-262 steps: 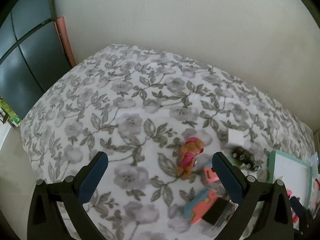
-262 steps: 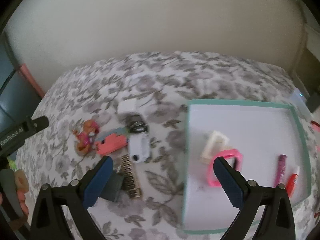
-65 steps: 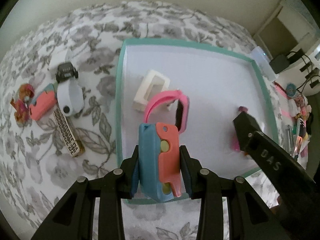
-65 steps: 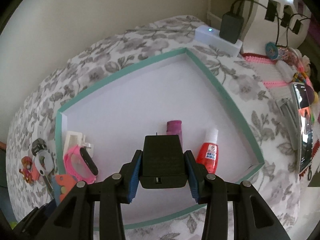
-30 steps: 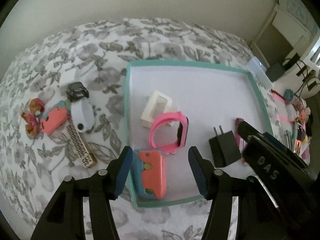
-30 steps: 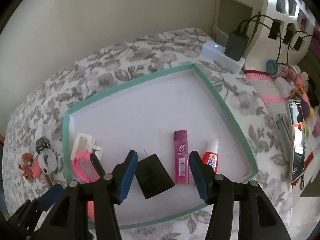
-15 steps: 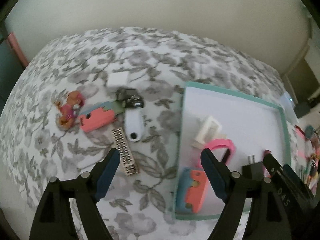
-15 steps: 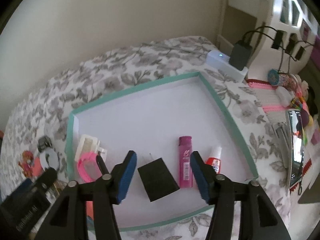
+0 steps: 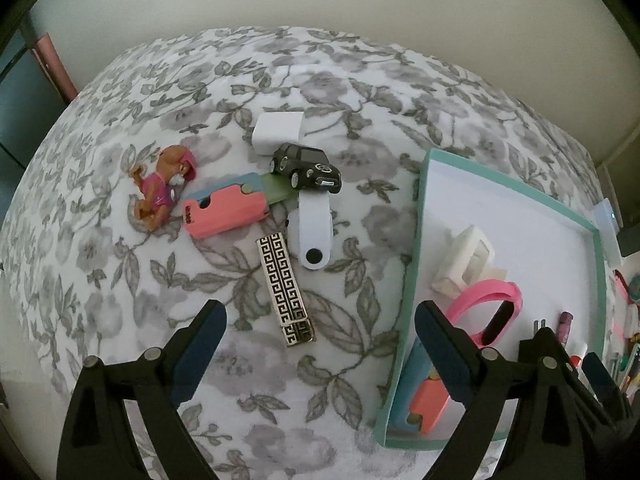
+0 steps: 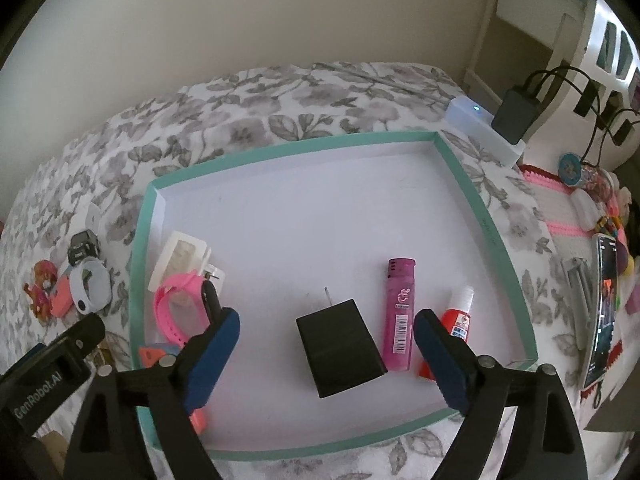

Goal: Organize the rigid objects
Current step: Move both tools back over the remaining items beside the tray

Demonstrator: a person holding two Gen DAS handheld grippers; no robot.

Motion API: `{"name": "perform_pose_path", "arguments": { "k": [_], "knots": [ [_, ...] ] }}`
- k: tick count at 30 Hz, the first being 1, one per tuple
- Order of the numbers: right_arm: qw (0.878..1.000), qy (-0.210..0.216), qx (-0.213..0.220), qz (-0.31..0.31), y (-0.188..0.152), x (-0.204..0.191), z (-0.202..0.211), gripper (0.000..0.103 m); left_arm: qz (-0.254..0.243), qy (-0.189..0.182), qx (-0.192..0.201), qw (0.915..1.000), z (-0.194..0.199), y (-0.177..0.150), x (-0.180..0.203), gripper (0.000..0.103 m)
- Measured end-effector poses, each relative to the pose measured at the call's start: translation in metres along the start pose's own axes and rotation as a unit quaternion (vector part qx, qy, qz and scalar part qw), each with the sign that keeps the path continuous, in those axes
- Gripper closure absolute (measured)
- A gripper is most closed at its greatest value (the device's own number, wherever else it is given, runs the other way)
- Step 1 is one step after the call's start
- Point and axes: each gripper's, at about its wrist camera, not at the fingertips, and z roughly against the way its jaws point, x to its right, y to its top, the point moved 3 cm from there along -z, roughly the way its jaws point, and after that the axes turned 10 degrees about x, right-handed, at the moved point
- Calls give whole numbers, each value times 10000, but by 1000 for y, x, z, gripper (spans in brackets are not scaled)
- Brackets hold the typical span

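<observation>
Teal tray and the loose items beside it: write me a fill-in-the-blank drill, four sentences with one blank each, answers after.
1. The black charger lies inside the ___ tray.
2. On the bedspread, the toy car is coloured ___.
3. In the tray, the lighter is coloured ___.
4. The right gripper has ___ jaws, with nothing between the pads.

Answers: teal; black; pink; open

The bedspread [image 9: 120, 280] was soft floral cloth. The tray [image 10: 486, 216] looked like matt card, the charger [image 10: 340, 354] matt black plastic, the lighter [image 10: 398, 316] glossy pink plastic, the car [image 9: 306, 168] shiny.
</observation>
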Motion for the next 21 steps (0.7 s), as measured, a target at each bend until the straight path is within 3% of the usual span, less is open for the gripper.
{"name": "perform_pose_path", "arguments": {
  "k": [4, 17, 21],
  "knots": [
    [10000, 18, -6, 42, 0, -1, -1, 1, 9, -11, -18, 10000, -1, 0, 0, 8],
    [9998, 159, -100, 79, -2, -10, -2, 0, 87, 0, -216, 9997, -7, -2, -9, 7],
    [9997, 244, -39, -56, 0, -12, 4, 0, 238, 100, -91, 9996, -1, 6, -23, 7]
  ]
}}
